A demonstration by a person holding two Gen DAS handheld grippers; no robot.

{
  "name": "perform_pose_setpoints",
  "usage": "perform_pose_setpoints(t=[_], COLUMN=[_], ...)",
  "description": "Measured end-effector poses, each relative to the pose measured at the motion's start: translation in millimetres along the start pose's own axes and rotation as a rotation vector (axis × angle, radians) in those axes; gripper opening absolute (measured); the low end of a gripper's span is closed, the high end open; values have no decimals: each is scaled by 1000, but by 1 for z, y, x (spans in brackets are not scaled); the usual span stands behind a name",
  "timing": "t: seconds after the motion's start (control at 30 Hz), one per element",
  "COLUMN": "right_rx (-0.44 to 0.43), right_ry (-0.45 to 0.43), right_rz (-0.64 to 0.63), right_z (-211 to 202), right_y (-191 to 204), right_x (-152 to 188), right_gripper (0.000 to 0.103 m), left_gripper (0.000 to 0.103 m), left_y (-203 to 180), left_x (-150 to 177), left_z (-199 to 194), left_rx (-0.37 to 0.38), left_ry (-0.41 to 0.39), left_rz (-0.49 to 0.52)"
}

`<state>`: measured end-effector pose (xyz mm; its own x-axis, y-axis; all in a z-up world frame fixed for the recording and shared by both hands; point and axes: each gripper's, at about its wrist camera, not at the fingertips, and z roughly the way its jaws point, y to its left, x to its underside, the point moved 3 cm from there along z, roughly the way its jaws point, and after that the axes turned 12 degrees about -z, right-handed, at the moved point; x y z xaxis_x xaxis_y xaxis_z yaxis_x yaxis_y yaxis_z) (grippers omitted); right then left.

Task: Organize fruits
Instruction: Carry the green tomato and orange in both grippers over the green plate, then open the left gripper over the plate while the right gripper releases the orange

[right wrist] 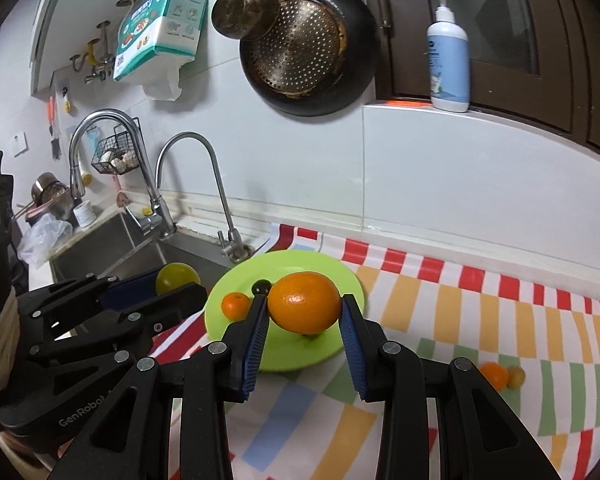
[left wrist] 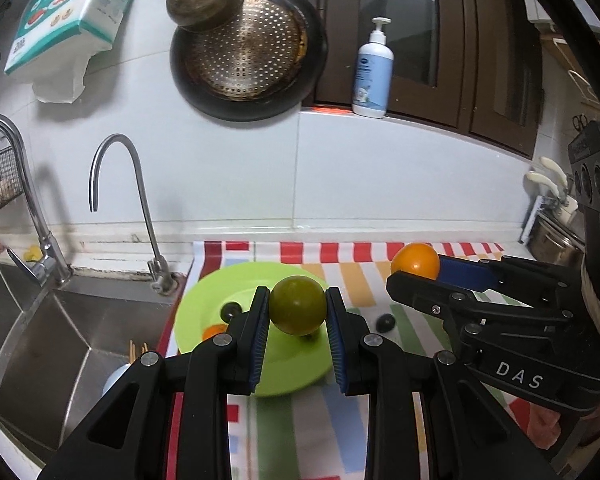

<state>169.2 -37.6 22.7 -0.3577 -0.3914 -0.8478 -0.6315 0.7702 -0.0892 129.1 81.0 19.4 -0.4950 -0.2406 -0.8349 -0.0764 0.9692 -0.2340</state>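
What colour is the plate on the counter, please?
The plate is lime green, clearest in the right wrist view.

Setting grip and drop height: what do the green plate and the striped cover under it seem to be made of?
The round lime-green plate looks like moulded plastic: uniform colour, soft semi-gloss sheen, thick rounded rim. The striped multicoloured table cover looks like thin printed plastic or oilcloth, smooth, with its back edge curling up; plain fabric can't be excluded.
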Motion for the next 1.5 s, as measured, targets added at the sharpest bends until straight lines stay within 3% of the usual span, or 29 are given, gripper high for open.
perform_pose_setpoints(t=[0.6,1.23,1.5], right_rx=[-40,-81,-88], right_ry=[73,245,290], right_rz=[9,25,44], right_z=[90,194,216], right_y=[-9,-22,-24], right_x=[-22,-14,-7], right_gripper=[37,37,37], left_gripper=[28,28,28], left_y=[36,82,85], left_x=[-20,-6,-2], left_z=[69,167,184], left_rx=[-49,-61,-69], left_ry=[24,237,289], left_rz=[18,9,14])
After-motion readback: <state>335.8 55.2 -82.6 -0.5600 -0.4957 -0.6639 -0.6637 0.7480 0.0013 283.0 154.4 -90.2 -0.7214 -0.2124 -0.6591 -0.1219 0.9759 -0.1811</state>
